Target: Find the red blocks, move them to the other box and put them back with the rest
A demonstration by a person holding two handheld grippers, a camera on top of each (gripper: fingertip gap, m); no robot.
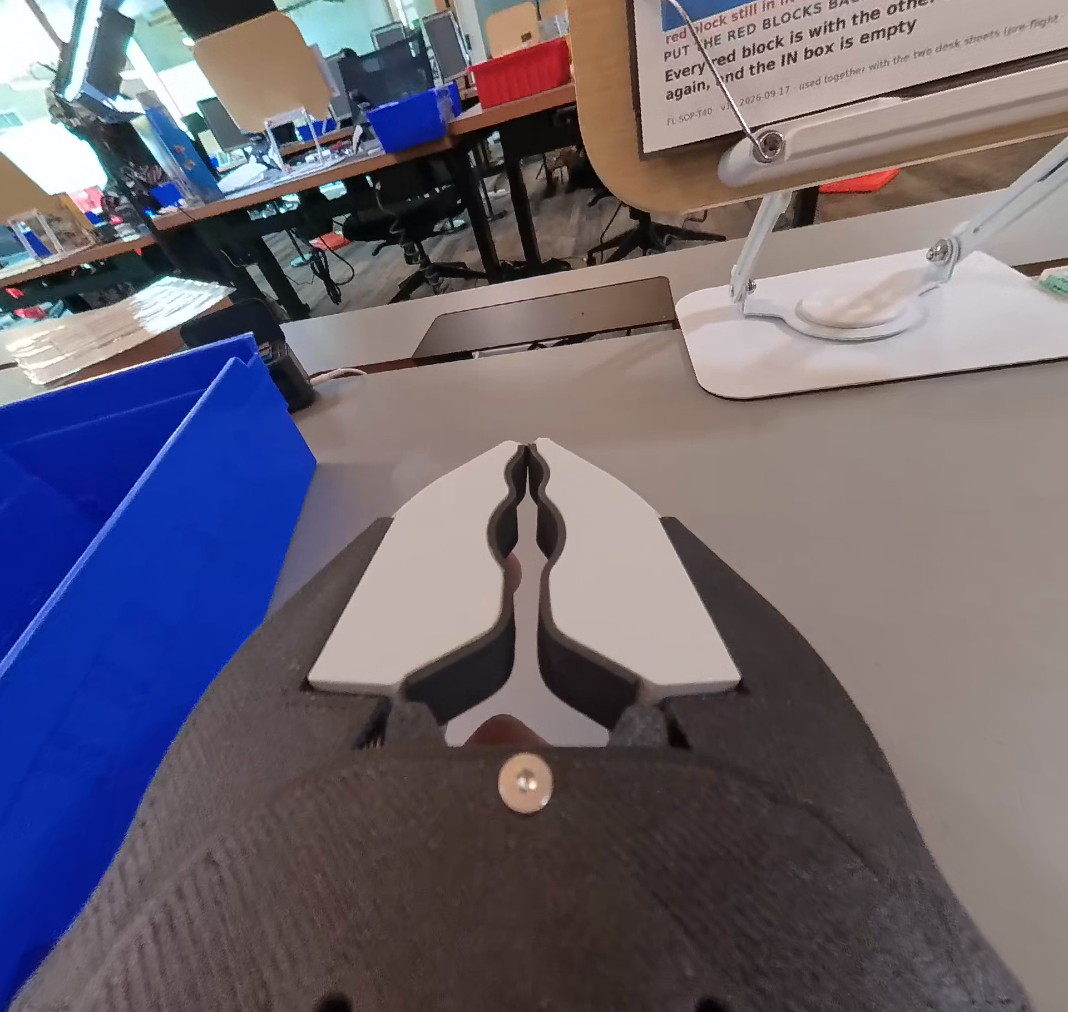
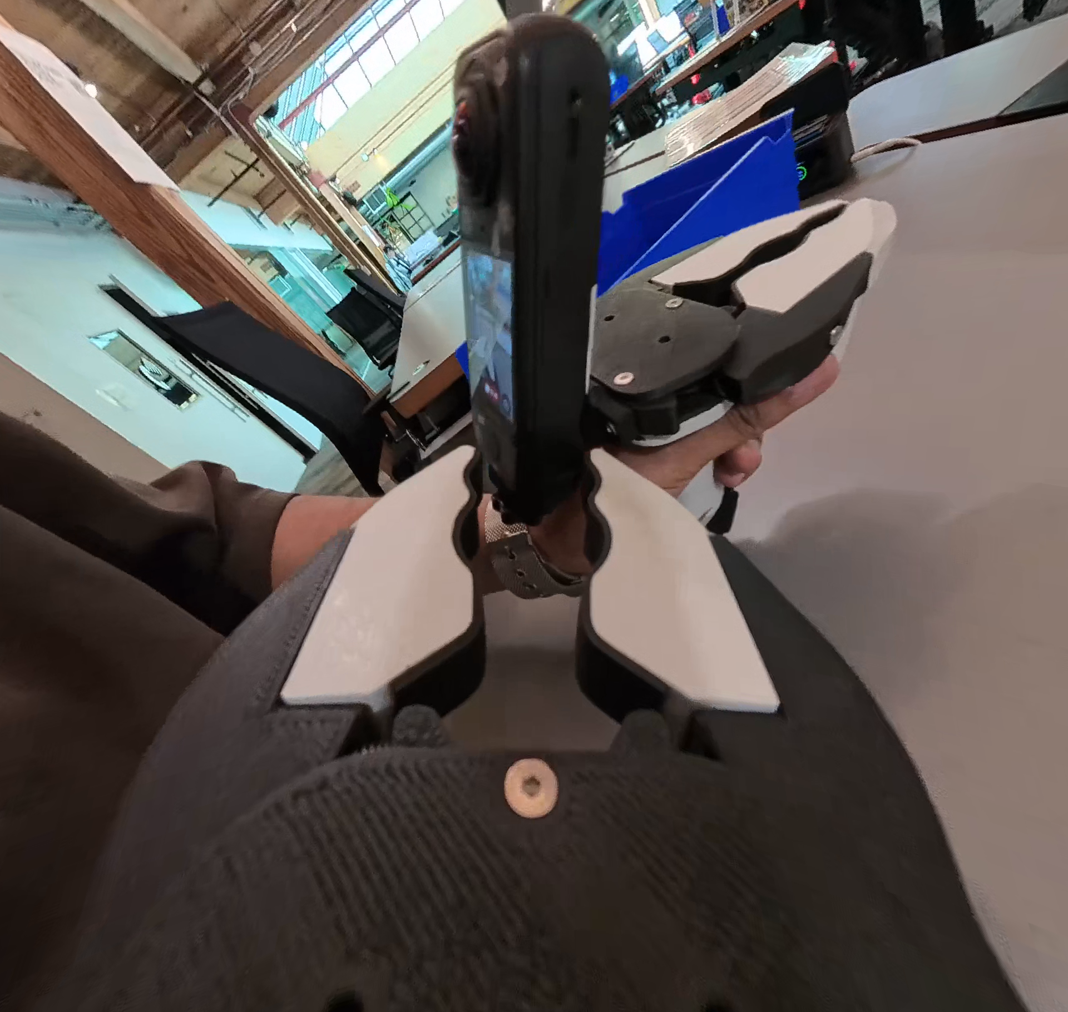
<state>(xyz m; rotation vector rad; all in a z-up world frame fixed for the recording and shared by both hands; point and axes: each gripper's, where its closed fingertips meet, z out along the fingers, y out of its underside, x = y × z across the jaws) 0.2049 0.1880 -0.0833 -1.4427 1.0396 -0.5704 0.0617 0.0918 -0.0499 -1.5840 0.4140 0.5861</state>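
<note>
My left gripper [image 1: 529, 453] is shut and empty, low over the grey table [image 1: 751, 522]. A blue box [image 1: 144, 522] stands just to its left; only its walls show, not what is inside. In the right wrist view my right gripper [image 2: 534, 476] is open and empty. It points at the left gripper [image 2: 809, 268], which a hand [image 2: 751, 435] holds, with its black upright camera [image 2: 537, 262] in front. The blue box [image 2: 722, 193] stands behind that gripper. No red block shows in either view.
A white stand base [image 1: 867, 325] holding a printed sheet [image 1: 838, 31] sits at the back right. A dark inset panel [image 1: 549, 314] and a black device [image 1: 289, 372] with a cable lie at the table's back. A brown sleeve [image 2: 144, 551] is at the left.
</note>
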